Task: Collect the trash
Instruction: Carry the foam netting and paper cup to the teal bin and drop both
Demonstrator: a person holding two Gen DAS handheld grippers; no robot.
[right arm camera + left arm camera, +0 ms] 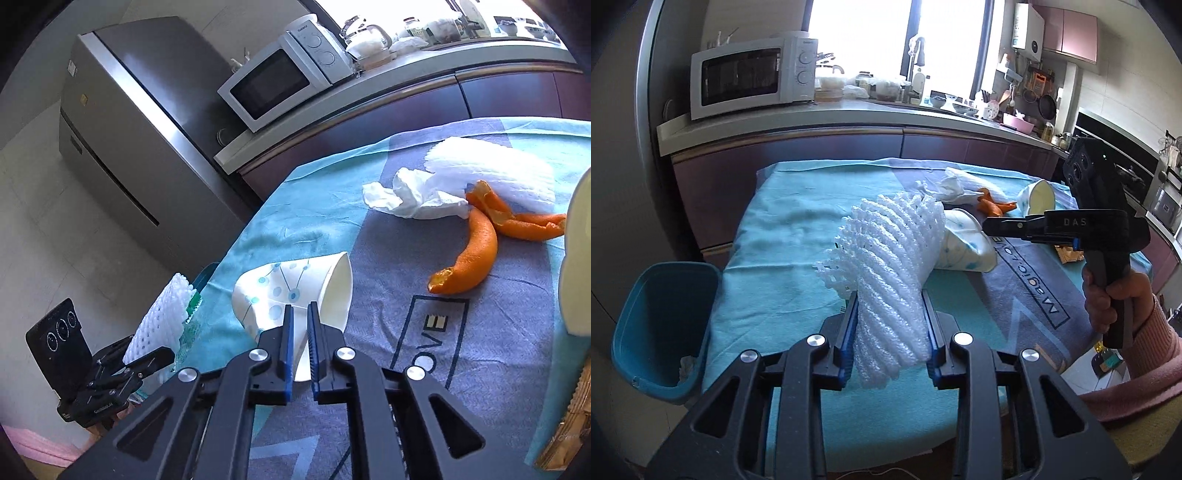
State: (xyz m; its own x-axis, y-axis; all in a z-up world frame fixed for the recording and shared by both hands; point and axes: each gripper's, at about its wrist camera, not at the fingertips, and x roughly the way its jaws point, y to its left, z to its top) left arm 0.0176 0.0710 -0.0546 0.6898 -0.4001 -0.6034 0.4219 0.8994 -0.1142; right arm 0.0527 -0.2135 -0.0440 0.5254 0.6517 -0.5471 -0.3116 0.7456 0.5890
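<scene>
My left gripper (889, 299) is shut on a white foam fruit net (890, 258) and holds it above the cloth-covered table (783, 258). The net also shows in the right wrist view (162, 317). My right gripper (300, 314) is shut on the rim of a crushed paper cup (295, 288) with blue dots, lying on its side; the cup also shows in the left wrist view (960, 240). Orange peel (476, 251), a crumpled tissue (410, 195) and another foam net (491, 166) lie farther back on the table. A blue trash bin (661, 328) stands at the table's left side.
A second paper cup (1039, 195) lies at the table's far right. A snack wrapper (569, 424) sits at the right edge. A kitchen counter with a microwave (750, 77) runs behind the table. A fridge (140, 129) stands to the left.
</scene>
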